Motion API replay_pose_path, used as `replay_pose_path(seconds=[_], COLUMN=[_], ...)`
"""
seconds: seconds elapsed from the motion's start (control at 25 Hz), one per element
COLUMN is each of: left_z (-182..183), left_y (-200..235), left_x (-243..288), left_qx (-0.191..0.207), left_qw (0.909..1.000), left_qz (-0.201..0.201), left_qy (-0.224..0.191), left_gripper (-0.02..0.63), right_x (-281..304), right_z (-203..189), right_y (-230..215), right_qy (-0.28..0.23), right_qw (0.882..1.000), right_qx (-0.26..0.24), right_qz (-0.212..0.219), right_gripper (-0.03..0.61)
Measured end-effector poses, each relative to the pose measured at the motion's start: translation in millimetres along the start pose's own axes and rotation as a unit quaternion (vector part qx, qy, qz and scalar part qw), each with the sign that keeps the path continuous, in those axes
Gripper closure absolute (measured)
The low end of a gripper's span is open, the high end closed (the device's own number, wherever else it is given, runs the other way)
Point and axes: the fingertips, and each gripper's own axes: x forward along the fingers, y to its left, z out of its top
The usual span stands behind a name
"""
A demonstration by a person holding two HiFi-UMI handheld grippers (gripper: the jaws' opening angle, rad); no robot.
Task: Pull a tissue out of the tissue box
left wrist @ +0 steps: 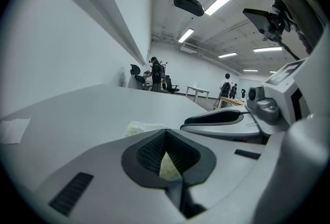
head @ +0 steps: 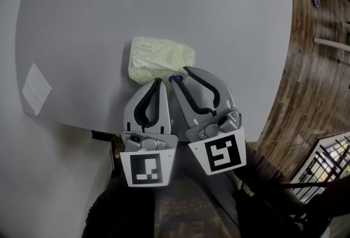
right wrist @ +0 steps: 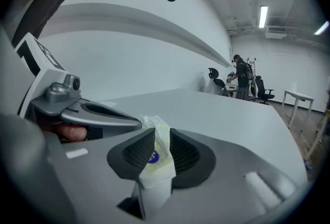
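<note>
From above, the round grey table (head: 164, 1) carries a soft tissue pack (head: 161, 56), pale yellow-green, lying flat near the edge closest to the person. A white slip of paper (head: 36, 88) lies well off to the left, and wooden floor (head: 317, 78) shows past the table on the right. Both grippers point at the pack's near edge. The left gripper (head: 159, 81) has its tips pinched together just short of the pack, and the right gripper (head: 179, 74) is spread, with its tips at the pack's near corner.

The left gripper view shows its jaws closed tip to tip on nothing. The tissue pack (left wrist: 143, 127) sits just beyond them on the table.

In the right gripper view the right gripper (right wrist: 161, 138) is released, its pads parted. The end of the tissue pack (right wrist: 161, 135) and its blue sticker (right wrist: 152, 156) stand in the gap. People (right wrist: 241, 76) stand by office chairs far across the room.
</note>
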Motion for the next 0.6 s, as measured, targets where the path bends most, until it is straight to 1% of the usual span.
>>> replay_pose_path(seconds=[0.2,0.24,0.32,0.44,0.6], left_z=[-8,-10,-15,-20,-23], left_y=[7,9,12,12,10], left_x=[5,6,7,10,17], left_qx=[-0.002,-0.003,-0.006,-0.009,-0.011], left_qw=[0.9999,0.9999,0.9999,0.9998,0.9996], left_qz=[0.006,0.007,0.009,0.009,0.008], left_qy=[0.009,0.011,0.013,0.016,0.024], left_gripper=[0.614,0.615,0.615,0.615,0.614], right_x=[10,12,13,9,-1], right_z=[-18,-21,-25,-21,-6], right_y=[1,2,4,5,5], right_qy=[0.033,0.038,0.045,0.042,0.019], right_qw=[0.999,0.999,0.999,0.999,0.999], right_qx=[-0.013,-0.018,-0.026,-0.032,-0.04], right_qz=[0.001,0.002,0.002,0.003,0.005], right_gripper=[0.503,0.514,0.556,0.569,0.569])
